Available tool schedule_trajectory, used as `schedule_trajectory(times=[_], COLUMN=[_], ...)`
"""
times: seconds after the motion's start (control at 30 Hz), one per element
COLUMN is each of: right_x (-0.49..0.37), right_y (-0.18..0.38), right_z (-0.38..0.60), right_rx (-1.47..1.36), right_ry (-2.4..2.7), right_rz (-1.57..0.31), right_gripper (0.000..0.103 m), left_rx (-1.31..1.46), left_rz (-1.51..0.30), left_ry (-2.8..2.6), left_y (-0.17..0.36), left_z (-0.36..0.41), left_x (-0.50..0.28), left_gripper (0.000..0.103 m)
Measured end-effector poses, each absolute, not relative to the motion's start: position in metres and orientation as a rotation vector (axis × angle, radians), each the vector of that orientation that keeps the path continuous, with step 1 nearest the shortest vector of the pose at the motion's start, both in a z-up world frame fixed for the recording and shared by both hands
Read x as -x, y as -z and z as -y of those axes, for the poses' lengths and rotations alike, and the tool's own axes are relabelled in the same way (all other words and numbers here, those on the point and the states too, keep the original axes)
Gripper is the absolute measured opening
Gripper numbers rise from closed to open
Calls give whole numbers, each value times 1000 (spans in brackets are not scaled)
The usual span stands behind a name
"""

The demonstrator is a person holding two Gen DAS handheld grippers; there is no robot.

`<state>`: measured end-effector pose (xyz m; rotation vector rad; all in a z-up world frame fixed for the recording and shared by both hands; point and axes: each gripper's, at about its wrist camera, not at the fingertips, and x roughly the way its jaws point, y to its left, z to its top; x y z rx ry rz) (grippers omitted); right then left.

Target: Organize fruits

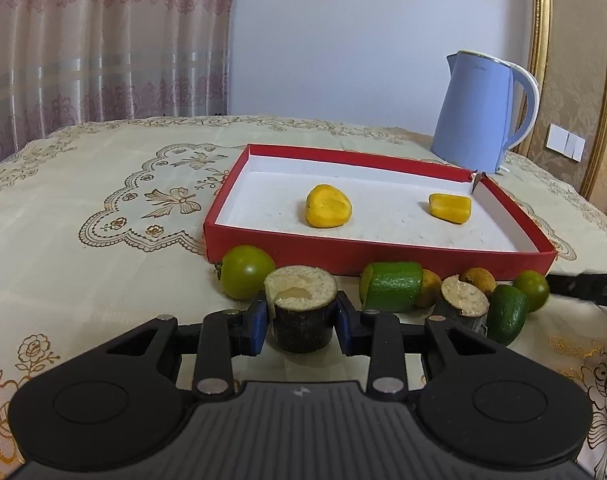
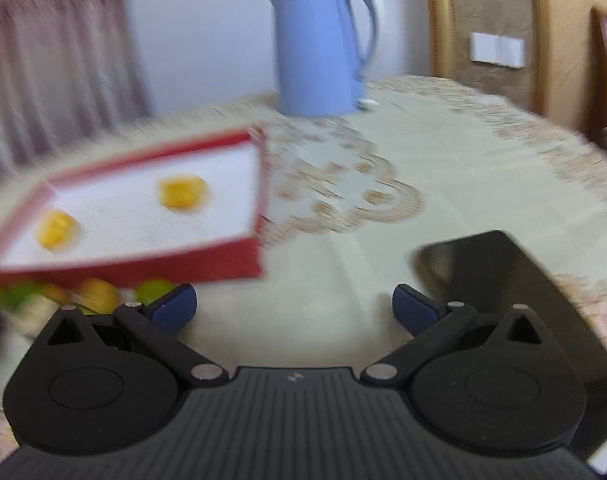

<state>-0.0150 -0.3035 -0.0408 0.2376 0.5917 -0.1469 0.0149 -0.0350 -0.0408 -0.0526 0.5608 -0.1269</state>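
My left gripper (image 1: 301,322) is shut on a dark cut fruit piece with a pale top (image 1: 301,308), just in front of the red box (image 1: 379,254). Two yellow fruit pieces (image 1: 328,211) (image 1: 450,208) lie inside the box. A green round fruit (image 1: 247,271), a cut green piece (image 1: 391,286), a second dark piece (image 1: 463,303) and more green and brown fruits (image 1: 505,314) line the box's front wall. My right gripper (image 2: 293,306) is open and empty over the cloth, right of the box (image 2: 143,268); that view is blurred.
A blue kettle (image 1: 481,114) stands behind the box at the back right; it also shows in the right wrist view (image 2: 319,48). A black flat object (image 2: 515,280) lies on the cloth by my right gripper. The embroidered tablecloth (image 1: 103,200) covers the table.
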Motion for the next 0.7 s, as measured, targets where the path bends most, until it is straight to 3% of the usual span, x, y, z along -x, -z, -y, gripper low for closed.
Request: schedule_trajectory(times=[0.1, 0.63, 0.7], right_x=[28, 25, 22], right_y=[35, 32, 35], right_z=[311, 270, 266], right_rx=[-292, -81, -55], right_ry=[52, -49, -57], right_rz=[-510, -572, -594], right_gripper=[103, 103, 97], left_rx=[52, 56, 55], left_rz=[-561, -570, -571], left_ry=[127, 130, 128], left_y=[41, 41, 41], left_z=[35, 34, 35], left_x=[-15, -16, -16], left_gripper=[33, 33, 33])
